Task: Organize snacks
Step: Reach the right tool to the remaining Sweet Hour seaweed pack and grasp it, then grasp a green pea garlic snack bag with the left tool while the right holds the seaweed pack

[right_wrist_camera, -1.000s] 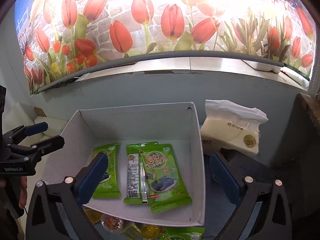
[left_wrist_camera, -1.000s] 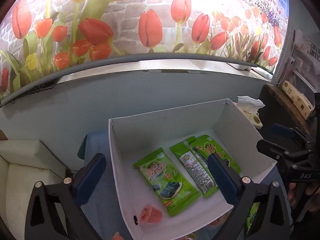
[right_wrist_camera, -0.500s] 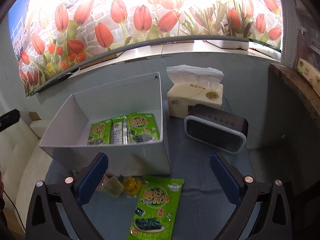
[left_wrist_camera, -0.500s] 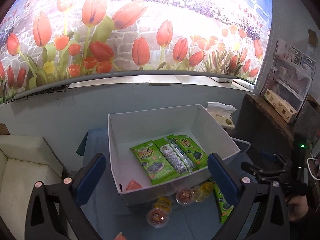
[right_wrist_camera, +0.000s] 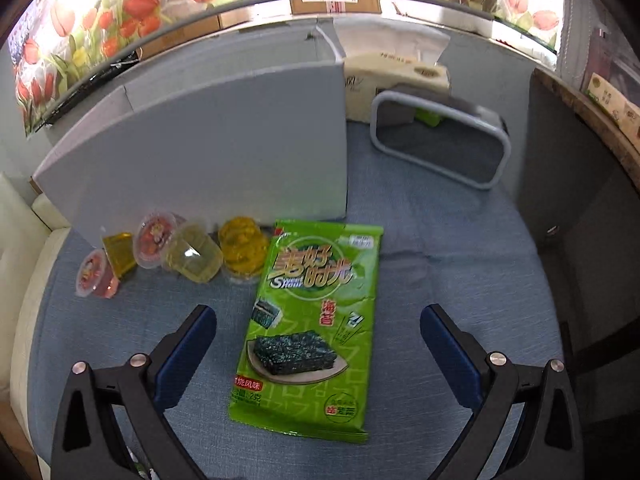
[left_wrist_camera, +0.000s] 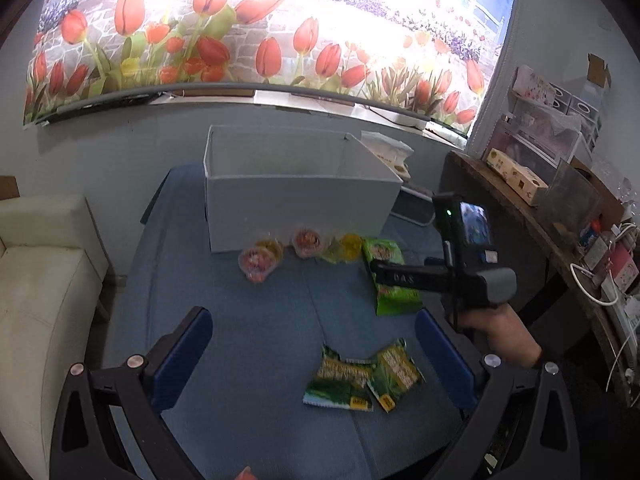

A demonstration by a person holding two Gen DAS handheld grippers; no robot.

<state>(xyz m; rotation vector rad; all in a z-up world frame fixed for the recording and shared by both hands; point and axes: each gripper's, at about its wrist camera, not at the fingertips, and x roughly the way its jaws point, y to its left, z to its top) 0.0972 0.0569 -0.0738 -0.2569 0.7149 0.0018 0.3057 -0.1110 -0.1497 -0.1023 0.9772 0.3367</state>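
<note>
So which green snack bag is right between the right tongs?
The big seaweed packet lying flat on the blue cloth, beside the jelly cups. The right tongs straddle it, open. The other green bags lie nearer the left tongs.

Your strongest light comes from above and behind: the tulip mural (left_wrist_camera: 256, 32) burns out to white along its upper middle in the left wrist view, and again at the top of the right wrist view. The blue counter (right_wrist_camera: 460, 280) is evenly lit, with only soft shadows. Both pictures bow hard at the edges and go black in the corners. You get sharp print on the green seaweed packet (right_wrist_camera: 308, 320), while the two small packets (left_wrist_camera: 362, 374) at the counter's near edge are smeared with blur.
</note>
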